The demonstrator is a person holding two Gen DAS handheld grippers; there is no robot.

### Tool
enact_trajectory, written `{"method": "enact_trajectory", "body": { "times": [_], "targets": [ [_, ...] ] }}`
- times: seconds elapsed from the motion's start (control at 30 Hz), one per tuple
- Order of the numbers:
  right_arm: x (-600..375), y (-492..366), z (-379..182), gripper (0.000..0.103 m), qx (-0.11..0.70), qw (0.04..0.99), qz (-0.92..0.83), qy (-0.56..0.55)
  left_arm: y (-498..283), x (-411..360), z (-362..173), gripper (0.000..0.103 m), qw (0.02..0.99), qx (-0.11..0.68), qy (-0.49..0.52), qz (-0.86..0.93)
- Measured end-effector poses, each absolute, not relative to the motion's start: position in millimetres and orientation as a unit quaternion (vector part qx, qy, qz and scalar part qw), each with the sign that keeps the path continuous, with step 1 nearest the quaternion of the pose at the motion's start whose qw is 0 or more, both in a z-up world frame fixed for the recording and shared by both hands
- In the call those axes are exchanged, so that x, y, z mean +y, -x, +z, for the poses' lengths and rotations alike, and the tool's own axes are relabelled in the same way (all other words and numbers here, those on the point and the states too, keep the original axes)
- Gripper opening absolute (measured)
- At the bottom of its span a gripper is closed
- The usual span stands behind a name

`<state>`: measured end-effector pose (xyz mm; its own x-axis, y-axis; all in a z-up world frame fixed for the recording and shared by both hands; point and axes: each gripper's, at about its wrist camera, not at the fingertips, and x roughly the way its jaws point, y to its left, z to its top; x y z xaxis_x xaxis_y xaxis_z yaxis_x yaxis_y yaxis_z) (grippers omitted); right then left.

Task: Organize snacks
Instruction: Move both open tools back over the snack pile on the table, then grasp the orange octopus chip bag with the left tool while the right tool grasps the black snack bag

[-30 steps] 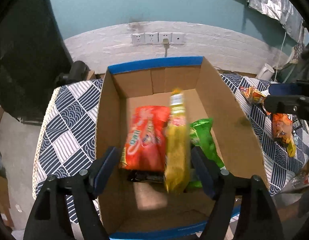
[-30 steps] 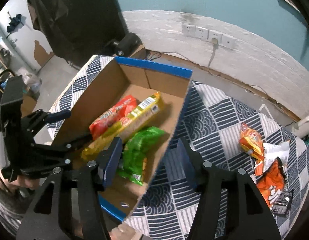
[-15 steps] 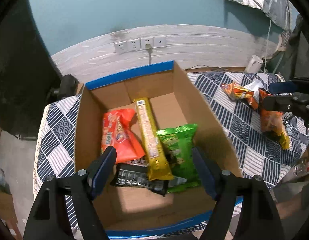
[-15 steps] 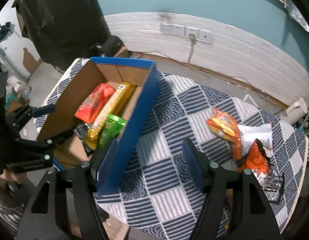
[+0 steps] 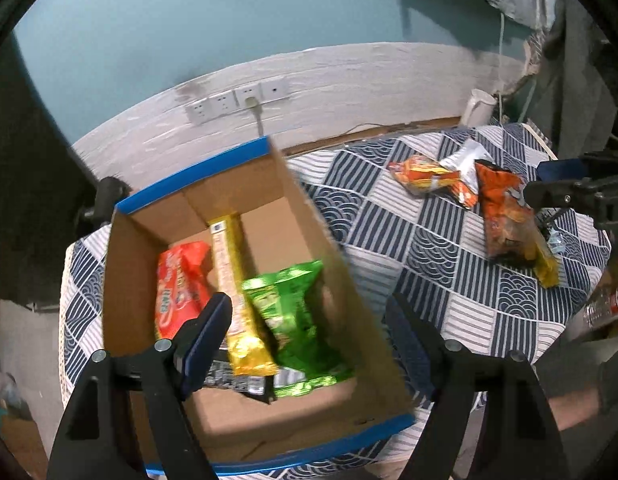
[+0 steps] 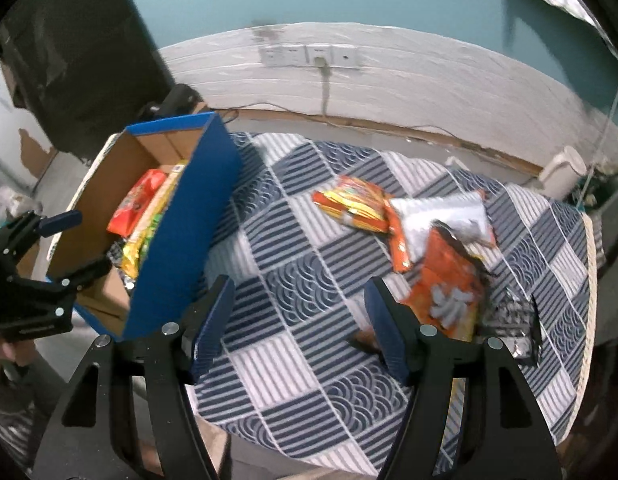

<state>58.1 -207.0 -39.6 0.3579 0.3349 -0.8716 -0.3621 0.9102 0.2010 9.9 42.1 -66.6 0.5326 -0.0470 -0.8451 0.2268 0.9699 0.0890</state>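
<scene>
A cardboard box (image 5: 361, 320) with blue rims stands on the left of the table. In it lie a red pack (image 5: 177, 284), a long yellow pack (image 5: 233, 280), a green bag (image 5: 293, 312) and a dark pack (image 5: 229, 380). My left gripper (image 5: 309, 320) hangs open over the box's right wall with nothing between its fingers. My right gripper (image 6: 297, 296) is open over bare tablecloth, holding nothing. Just right of it lies an orange bag (image 6: 449, 292), with an orange-yellow pack (image 6: 357, 204), a white pack (image 6: 441, 216) and a black pack (image 6: 513, 320) nearby.
A blue-and-white patterned cloth (image 6: 309, 360) covers the table. A white wall with sockets (image 6: 309, 54) runs behind it. A white jug (image 6: 561, 170) stands past the far right corner. A person's sleeve shows at the lower left of the right wrist view.
The yellow pack left my left gripper and now lies in the box. Both grippers moved right. My right gripper went from the box's edge to the open cloth by the snack pile.
</scene>
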Motion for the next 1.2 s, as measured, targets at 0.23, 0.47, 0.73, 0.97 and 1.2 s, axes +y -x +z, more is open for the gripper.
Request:
{"method": "enact_trajectory", "body": {
  "times": [0.23,0.47,0.73,0.97,1.2],
  "targets": [
    [-256,-56,-45,0.068,0.527,0.830,0.180,-0.014,-11,2,-74,0.081,0.861,0.485,-0.113,-0.106],
    [-308,-56,-54,0.069,0.531,0.834,0.142,-0.040,-18,-41,-81,0.081,0.850,0.491,-0.140,-0.132],
    [-361,-55,-71,0.069,0.541,0.832,0.104,-0.070,-31,-80,-89,0.081,0.838,0.501,-0.150,-0.152],
    [-395,-57,-84,0.069,0.547,0.829,0.081,-0.085,-40,-114,-100,0.081,0.827,0.511,-0.161,-0.170],
    [-416,-58,-101,0.069,0.557,0.822,0.073,-0.095,-51,-144,-112,0.081,0.816,0.521,-0.169,-0.185]
  ]
}}
